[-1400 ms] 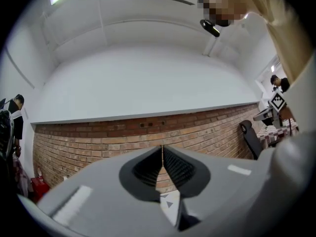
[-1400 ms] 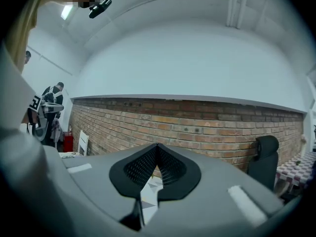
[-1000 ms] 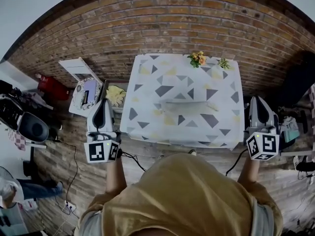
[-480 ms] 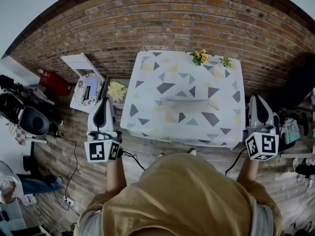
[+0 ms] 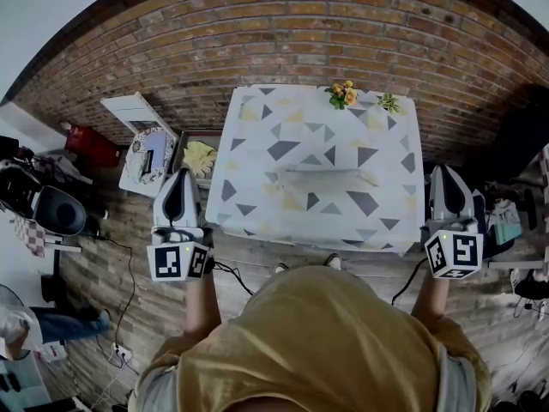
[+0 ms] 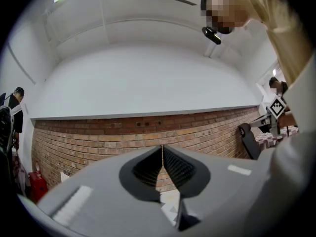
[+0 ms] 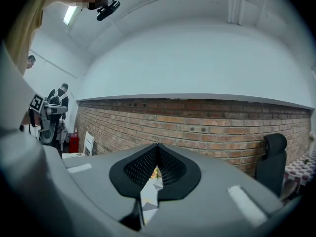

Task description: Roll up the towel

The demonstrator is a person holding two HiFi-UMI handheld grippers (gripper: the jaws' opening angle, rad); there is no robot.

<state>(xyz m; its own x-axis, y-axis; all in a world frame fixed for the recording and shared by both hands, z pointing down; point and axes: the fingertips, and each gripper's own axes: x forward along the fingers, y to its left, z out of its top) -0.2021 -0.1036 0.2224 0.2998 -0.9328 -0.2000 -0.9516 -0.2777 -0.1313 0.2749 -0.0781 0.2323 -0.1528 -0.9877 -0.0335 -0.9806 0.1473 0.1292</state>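
Observation:
The towel (image 5: 322, 171) is a pale grey roll lying across the middle of the table (image 5: 257, 221), which wears a cloth printed with grey and yellow triangles. Both grippers are held off the table, at its near corners. My left gripper (image 5: 181, 177) hangs beside the near left corner, jaws shut and holding nothing. In the left gripper view the left gripper (image 6: 162, 148) points at the brick wall. My right gripper (image 5: 446, 173) hangs beside the near right corner, also shut and holding nothing. Between the shut jaws of the right gripper (image 7: 157, 147) a sliver of table shows.
Orange flowers (image 5: 343, 96) and a small green plant (image 5: 389, 104) stand at the table's far edge. Left of the table are a tray with a yellow thing (image 5: 200, 159), a white stool (image 5: 144, 156), a red case (image 5: 89, 147) and a black chair (image 5: 51, 215). Cables (image 5: 124, 312) cross the wood floor.
The head view has drifted slightly, so the table sits a little higher in the picture. Both grippers and the towel have kept their places.

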